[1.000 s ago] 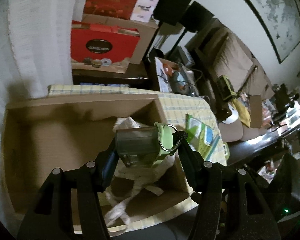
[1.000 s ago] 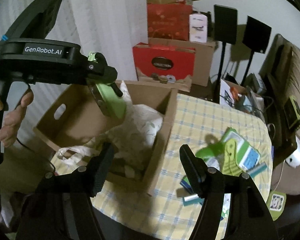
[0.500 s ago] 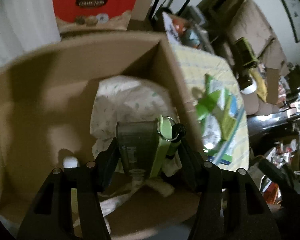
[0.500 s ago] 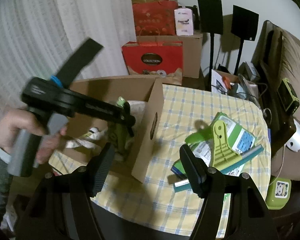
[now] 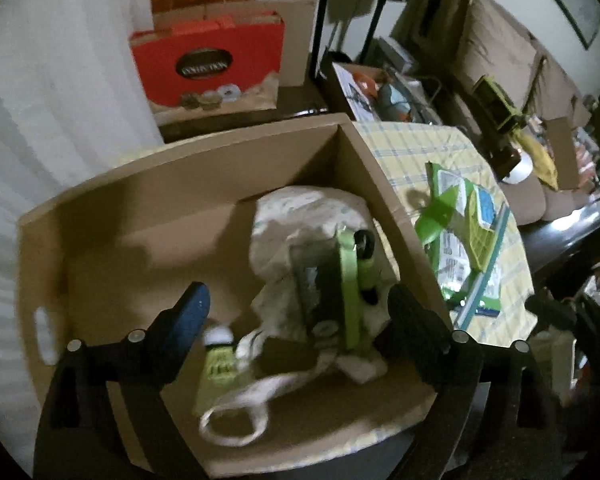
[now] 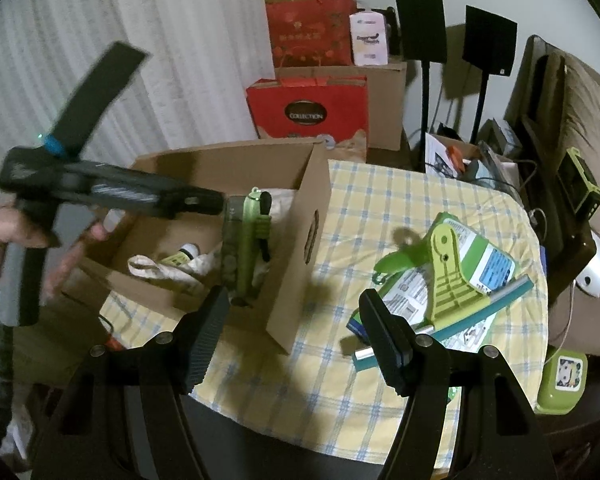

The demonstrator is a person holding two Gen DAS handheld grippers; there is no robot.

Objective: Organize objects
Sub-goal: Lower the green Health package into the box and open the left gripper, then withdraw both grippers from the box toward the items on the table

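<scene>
A grey device with a green strap (image 5: 328,280) lies tilted on a white cloth bag (image 5: 308,208) inside the open cardboard box (image 5: 204,160). My left gripper (image 5: 298,308) hangs over it with its jaws opening. The device is between them, and the left pad stands well clear of it. From the right wrist view, the device (image 6: 242,248) sits just inside the box wall (image 6: 296,280), below the left gripper (image 6: 220,204), which a hand (image 6: 4,236) holds. My right gripper (image 6: 294,328) is open and empty, above the box's near corner.
A pile of green packages and a teal-edged squeegee (image 6: 452,276) lies on the yellow checked tablecloth (image 6: 380,200). A small white-capped bottle (image 6: 188,250) lies in the box. Red gift bags (image 6: 308,108), speaker stands and a sofa are behind. A green container (image 6: 564,376) sits lower right.
My left gripper has dropped into the box with the device, and its jaws have spread, so the left pad no longer touches it. The right gripper has drifted only slightly.
</scene>
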